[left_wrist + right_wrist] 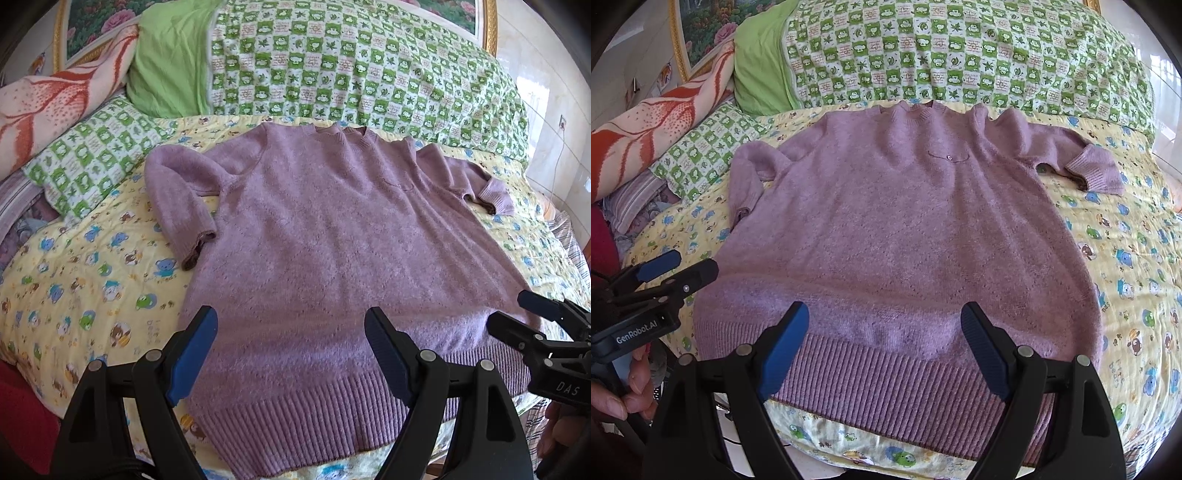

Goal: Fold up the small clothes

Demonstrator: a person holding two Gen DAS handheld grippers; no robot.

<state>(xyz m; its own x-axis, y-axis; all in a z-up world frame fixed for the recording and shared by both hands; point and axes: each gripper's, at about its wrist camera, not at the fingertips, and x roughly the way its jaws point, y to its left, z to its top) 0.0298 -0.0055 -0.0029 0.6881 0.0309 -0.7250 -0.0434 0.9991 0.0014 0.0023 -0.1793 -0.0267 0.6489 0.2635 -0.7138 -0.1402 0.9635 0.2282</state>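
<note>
I see a fuzzy mauve knit sweater (332,236) lying flat, front up, on the bed's yellow quilt (85,288) printed with cartoon animals, its ribbed hem (886,384) nearest me, both sleeves bent inward, and a small buttoned chest pocket (948,158) showing. My left gripper (291,354) hovers over the hem's left part and my right gripper (884,350) over its middle, both sets of blue-padded fingers (194,350) spread wide and grasping nothing. Behind the collar lies a green-and-white checked duvet (960,55), with a lime pillow (170,62) and an orange-patterned blanket (55,99) to the left.
</note>
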